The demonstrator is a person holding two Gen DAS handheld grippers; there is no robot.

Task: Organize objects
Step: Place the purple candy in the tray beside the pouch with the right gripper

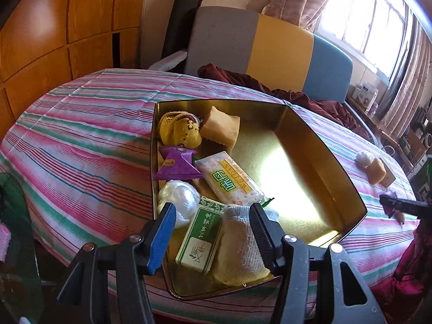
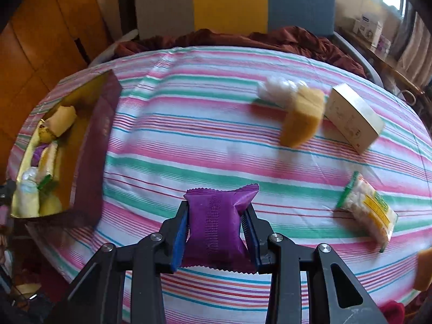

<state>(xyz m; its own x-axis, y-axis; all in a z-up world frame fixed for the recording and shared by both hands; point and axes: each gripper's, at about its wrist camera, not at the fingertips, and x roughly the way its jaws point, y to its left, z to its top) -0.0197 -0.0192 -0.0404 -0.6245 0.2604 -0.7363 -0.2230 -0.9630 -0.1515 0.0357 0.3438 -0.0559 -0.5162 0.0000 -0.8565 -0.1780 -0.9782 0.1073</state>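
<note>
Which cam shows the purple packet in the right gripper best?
Right wrist view: the purple packet fills the centre, pinched between the right gripper fingers above the striped tablecloth. The left wrist view shows only a dark sliver of that gripper at its right edge.

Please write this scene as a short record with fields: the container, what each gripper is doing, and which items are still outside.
container: gold-lined metal tin, open, on the striped tablecloth
in tin: several items, among them a green paper box
left gripper: open above the tin, holding nothing
right gripper: shut on a purple foil snack packet
outside tin: yellow sponge block, white cardboard box, yellow-label cracker pack
</note>
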